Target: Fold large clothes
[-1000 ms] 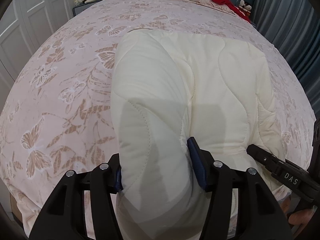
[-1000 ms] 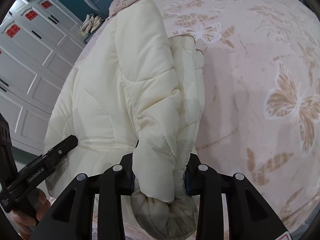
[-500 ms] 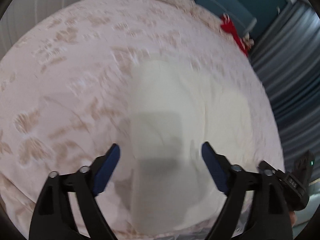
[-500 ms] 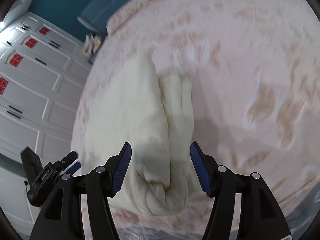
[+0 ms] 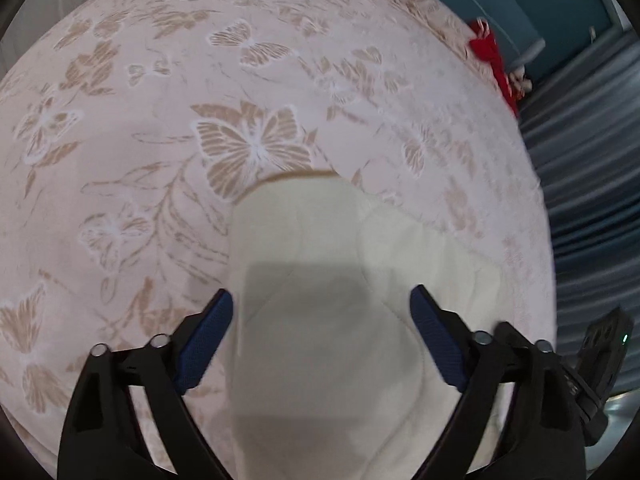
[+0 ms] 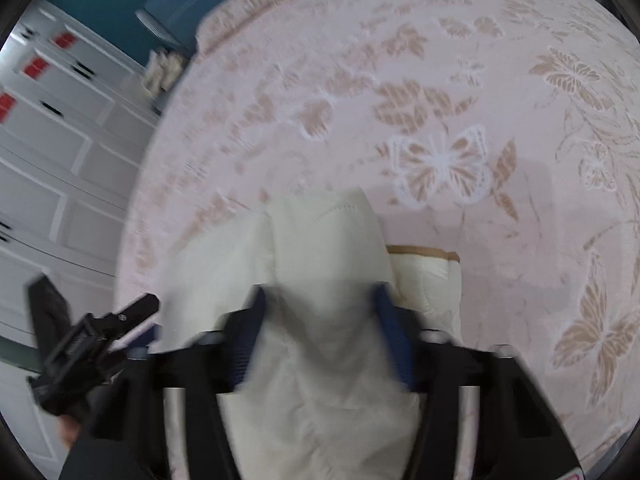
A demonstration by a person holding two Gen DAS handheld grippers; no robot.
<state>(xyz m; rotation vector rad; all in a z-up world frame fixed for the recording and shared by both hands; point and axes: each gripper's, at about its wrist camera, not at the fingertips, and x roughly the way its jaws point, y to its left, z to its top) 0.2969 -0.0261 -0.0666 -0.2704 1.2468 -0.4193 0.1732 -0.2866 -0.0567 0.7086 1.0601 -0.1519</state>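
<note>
A cream quilted jacket lies folded on the pink butterfly bedspread. My left gripper hovers over the jacket's near part. Its jaws are wide apart and closing, with the blue pads clear of the cloth on both sides. In the right wrist view a raised fold of the jacket fills the gap of my right gripper, whose jaws are closing and whose pads press the fold from both sides. A tan-edged layer lies to the right of it. The left gripper shows at lower left.
A red item lies at the head of the bed by the teal headboard. Grey curtains hang along the right side. White wardrobe doors stand to the left. The bedspread stretches beyond the jacket.
Both grippers let go of the jacket folds they held and opened. The left one stays wide over the jacket. The right one has closed again on a raised fold.
</note>
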